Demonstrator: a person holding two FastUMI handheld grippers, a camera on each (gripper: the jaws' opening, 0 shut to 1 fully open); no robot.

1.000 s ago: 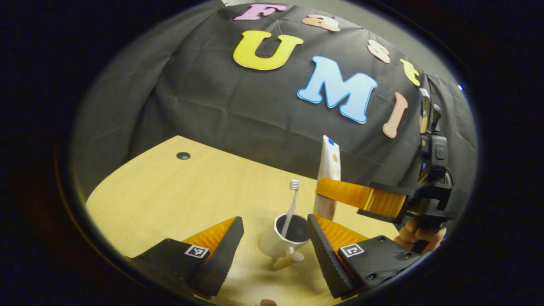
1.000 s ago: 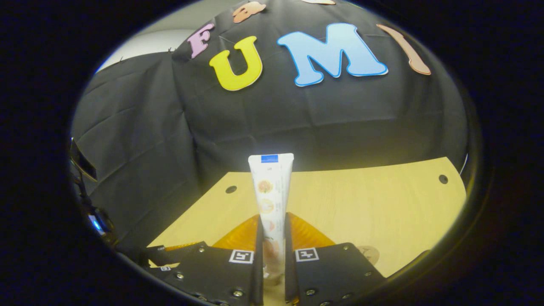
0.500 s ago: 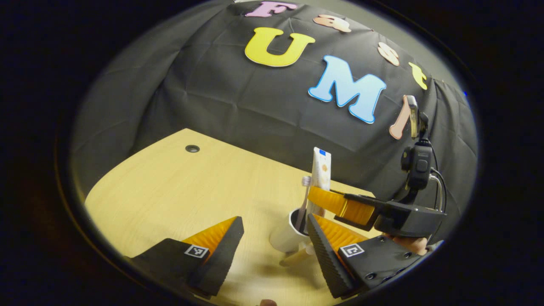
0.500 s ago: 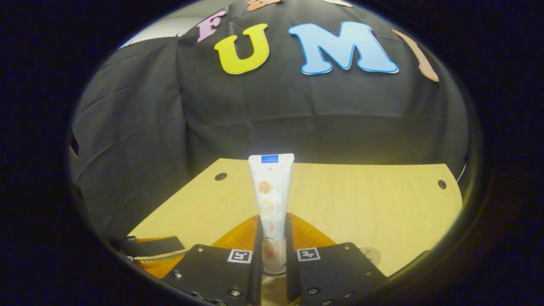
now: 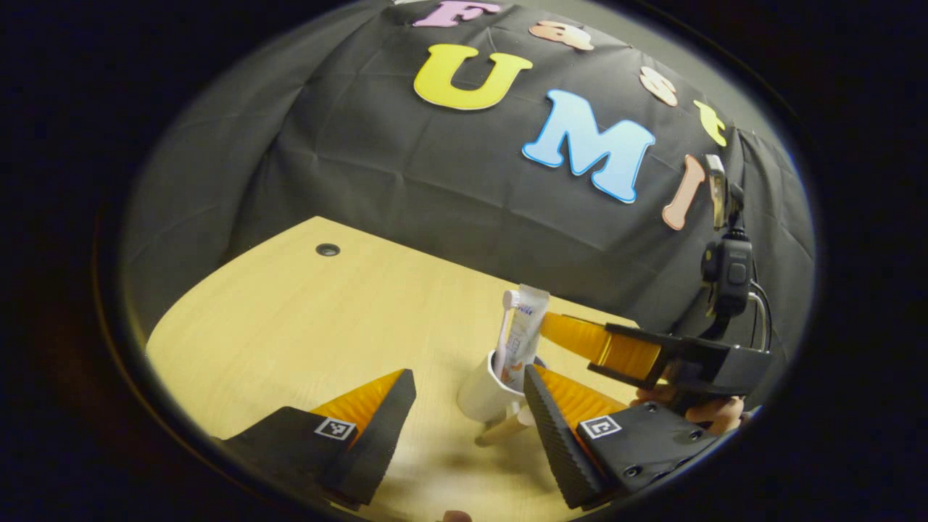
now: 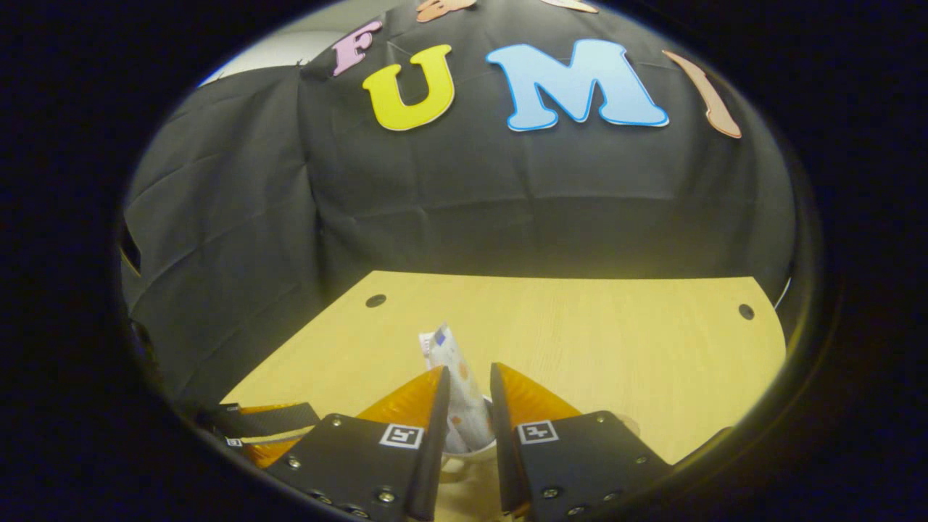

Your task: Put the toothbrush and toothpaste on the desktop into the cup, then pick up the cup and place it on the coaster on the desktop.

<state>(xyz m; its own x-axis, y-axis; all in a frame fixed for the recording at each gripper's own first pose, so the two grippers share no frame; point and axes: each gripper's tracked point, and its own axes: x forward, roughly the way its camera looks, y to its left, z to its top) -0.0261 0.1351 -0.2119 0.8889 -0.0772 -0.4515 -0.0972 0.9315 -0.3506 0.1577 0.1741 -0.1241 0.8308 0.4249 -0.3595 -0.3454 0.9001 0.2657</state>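
A white cup [image 5: 478, 395] with a wooden handle stands on the desk, just ahead of my left gripper [image 5: 467, 373], which is open around it without touching. The toothbrush [image 5: 505, 319] stands in the cup, bristles up. The toothpaste tube [image 5: 523, 333] leans in the cup beside it. In the right gripper view the tube [image 6: 442, 344] tilts left between the fingers of my right gripper [image 6: 467, 371], whose jaws have parted and stand off the tube. The cup's rim [image 6: 464, 457] shows just below. The right gripper's fingers [image 5: 580, 337] hover beside the tube's top.
The wooden desk [image 5: 304, 319] has cable holes at its back corners [image 5: 328, 249] [image 6: 375, 300] [image 6: 746, 312]. A hand [image 5: 689, 406] holds the right gripper at the right. The left gripper's finger [image 6: 268, 419] lies low at the left. Black cloth walls the back.
The right gripper lowered the toothpaste over the cup, then let it go. The tube dropped into the cup and tipped against the toothbrush. The left gripper stayed open by the cup.
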